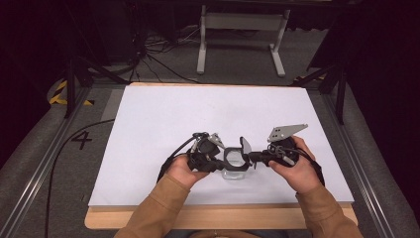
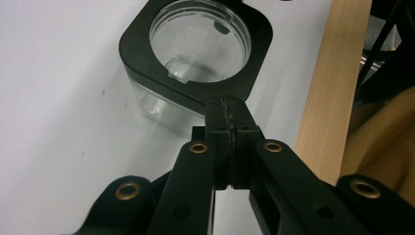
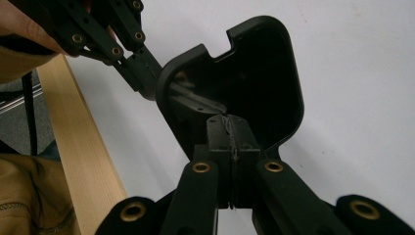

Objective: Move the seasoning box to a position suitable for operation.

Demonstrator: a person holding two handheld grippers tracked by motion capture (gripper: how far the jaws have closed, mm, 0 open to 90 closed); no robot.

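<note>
From above, your two hands meet near the front edge of the table (image 1: 148,109), a white matte sheet over a pale wooden board. Between them stands a small jar (image 1: 234,171), clear-walled, with a black collar round its top. Your left gripper (image 1: 221,159) reaches it from one side and your right gripper (image 1: 251,156) from the other, where a black lid (image 1: 245,145) stands tilted up (a grey three-cornered plate rides above that hand).

In the left gripper view, the jar (image 2: 161,105) is glassy and see-through, its collar (image 2: 142,49) a smooth, rounded-square black ring about a round opening. Your left gripper (image 2: 228,115) has its jaws pressed together on the collar's near edge. The wooden edge (image 2: 333,83) runs at the right.

In the right gripper view, the lid (image 3: 264,83) is dull black plastic, rounded-square, hollow inside, with a notch in its far rim. Your right gripper (image 3: 230,129) is clamped tight on its near rim. Your left gripper (image 3: 142,78) touches the lid's left side.
</note>
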